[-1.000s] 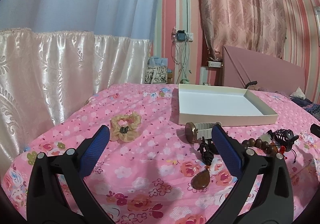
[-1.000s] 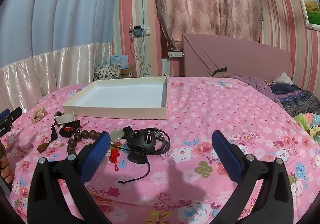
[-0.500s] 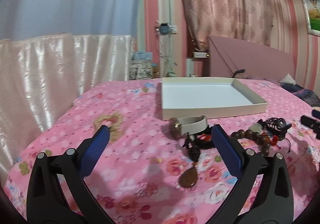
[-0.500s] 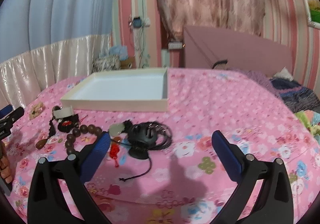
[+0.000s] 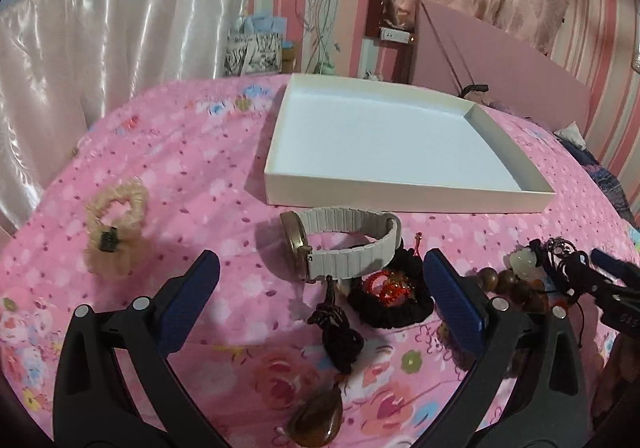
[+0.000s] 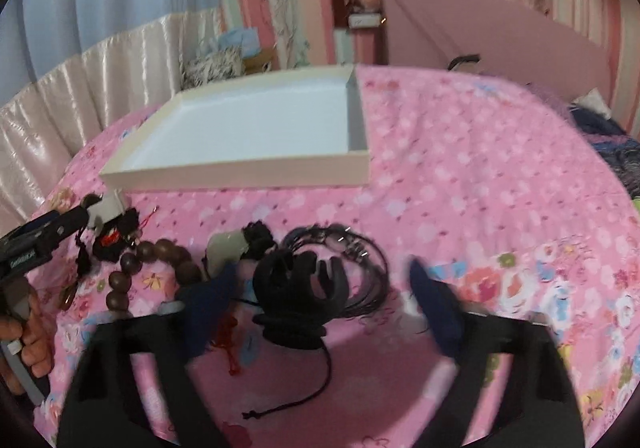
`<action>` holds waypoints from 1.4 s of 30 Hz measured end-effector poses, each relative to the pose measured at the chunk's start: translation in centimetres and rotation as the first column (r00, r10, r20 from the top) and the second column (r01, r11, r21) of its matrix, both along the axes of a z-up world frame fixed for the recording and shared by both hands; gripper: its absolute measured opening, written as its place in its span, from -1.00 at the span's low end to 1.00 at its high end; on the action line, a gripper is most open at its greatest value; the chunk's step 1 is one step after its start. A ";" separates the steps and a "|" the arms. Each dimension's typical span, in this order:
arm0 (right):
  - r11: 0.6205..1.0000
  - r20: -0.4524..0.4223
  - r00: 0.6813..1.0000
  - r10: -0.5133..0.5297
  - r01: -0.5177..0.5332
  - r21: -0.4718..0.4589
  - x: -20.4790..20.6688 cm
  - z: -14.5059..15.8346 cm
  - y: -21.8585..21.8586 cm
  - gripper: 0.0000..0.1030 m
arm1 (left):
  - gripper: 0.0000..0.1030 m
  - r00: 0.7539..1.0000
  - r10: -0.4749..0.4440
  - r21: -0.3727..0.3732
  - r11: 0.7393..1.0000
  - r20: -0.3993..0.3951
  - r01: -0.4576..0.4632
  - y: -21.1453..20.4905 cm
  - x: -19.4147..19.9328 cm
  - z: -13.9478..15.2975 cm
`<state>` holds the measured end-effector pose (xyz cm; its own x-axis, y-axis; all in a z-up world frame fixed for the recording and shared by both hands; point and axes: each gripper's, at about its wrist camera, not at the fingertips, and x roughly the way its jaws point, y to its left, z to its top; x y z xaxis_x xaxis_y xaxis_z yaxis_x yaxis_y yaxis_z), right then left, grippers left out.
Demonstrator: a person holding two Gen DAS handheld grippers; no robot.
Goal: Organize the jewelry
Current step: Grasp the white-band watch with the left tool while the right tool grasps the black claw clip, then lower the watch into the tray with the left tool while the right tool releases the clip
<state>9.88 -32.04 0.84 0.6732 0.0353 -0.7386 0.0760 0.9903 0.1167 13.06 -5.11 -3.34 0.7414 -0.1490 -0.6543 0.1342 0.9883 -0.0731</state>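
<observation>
Bed: pink floral bedspread (image 5: 192, 152), and all the jewelry sits on it, bunched along its near edge in front of the box.
Box: shallow white box (image 5: 404, 198), nothing in it, lying flat further back on the bedspread, beyond the jewelry.
Left gripper: left gripper (image 5: 320, 288) angles down over the near edge, blue pads spread wide, nothing pinched.
Between its pads: a watch (image 5: 340, 244) with a pale strap lies on its side, just in front of the box's near wall; beside it a black scrunchie (image 5: 390, 302) with a red ornament on top.
Pendant: a brown pendant (image 5: 316, 422) on a dark knotted cord lies at the nearest edge, low between the left fingers.
Far left: a cream scrunchie (image 5: 114, 232) sits alone, well apart from the rest, toward the left side of the bedspread.
Right gripper: right gripper (image 6: 320, 288) is blurred; its jaws have just been closing and now stand partly spread, either side of a black hair claw (image 6: 300, 288), pads not visibly pressing it.
Around the claw: a black cord necklace (image 6: 360, 260) coiled just beside it, a brown bead bracelet (image 6: 140, 264) to its left, and a pale stone charm (image 6: 226, 248) between them.
Person: a hand (image 6: 28, 340) at the left edge of the right wrist view grips the left tool's handle.
</observation>
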 end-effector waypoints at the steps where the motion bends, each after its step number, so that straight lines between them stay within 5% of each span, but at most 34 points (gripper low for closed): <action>1: 1.000 -0.013 1.000 0.015 -0.015 0.011 0.2 -0.4 0.0 -0.11 | 0.94 1.000 -0.003 0.003 1.000 -0.005 0.003 -0.2 0.2 -0.2; 6: 0.995 -0.012 0.999 0.033 -0.032 0.090 -0.1 -0.5 -0.8 -0.11 | 0.94 0.999 -0.010 0.008 1.000 -0.041 0.011 -0.8 1.5 -1.2; 12: 0.990 0.145 0.988 0.052 -0.070 0.120 -2.0 4.5 -1.5 -0.11 | 0.94 0.998 -0.036 -0.059 0.998 -0.046 0.033 -0.3 2.2 -0.9; 16: 0.991 0.186 0.981 0.057 -0.079 0.109 -1.3 6.8 -2.0 -0.11 | 0.94 0.999 -0.015 -0.025 1.000 -0.047 0.014 -0.6 3.7 -0.7; 21: 0.988 0.174 0.983 0.061 -0.084 0.128 0.2 7.1 -2.7 -0.11 | 0.68 0.980 -0.099 -0.003 0.995 -0.171 0.100 -2.2 5.4 -2.7; 23: 0.989 0.170 0.983 0.062 -0.084 0.124 0.3 6.8 -2.8 -0.11 | 0.68 0.983 -0.103 -0.003 0.995 -0.153 0.104 -2.4 5.4 -2.5; 28: 0.989 0.153 0.986 0.068 -0.087 0.122 0.4 6.1 -2.7 -0.11 | -0.12 0.980 -0.126 -0.099 0.989 -0.153 0.112 -1.7 5.8 -2.3; 31: 0.989 0.151 0.986 0.067 -0.085 0.119 0.5 6.1 -2.8 -0.11 | -0.34 0.978 -0.144 -0.147 0.982 -0.150 0.122 -1.2 5.5 -1.9; 38: 0.990 0.175 0.981 0.083 -0.102 0.099 1.7 7.2 -2.9 -0.11 | -0.35 0.989 -0.148 -0.125 0.981 0.003 0.147 0.4 2.3 3.8; 42: 0.985 0.180 0.979 0.101 -0.123 0.118 5.1 7.7 -2.7 -0.10 | -0.35 0.988 -0.139 -0.046 0.989 0.063 0.142 -0.5 4.4 5.8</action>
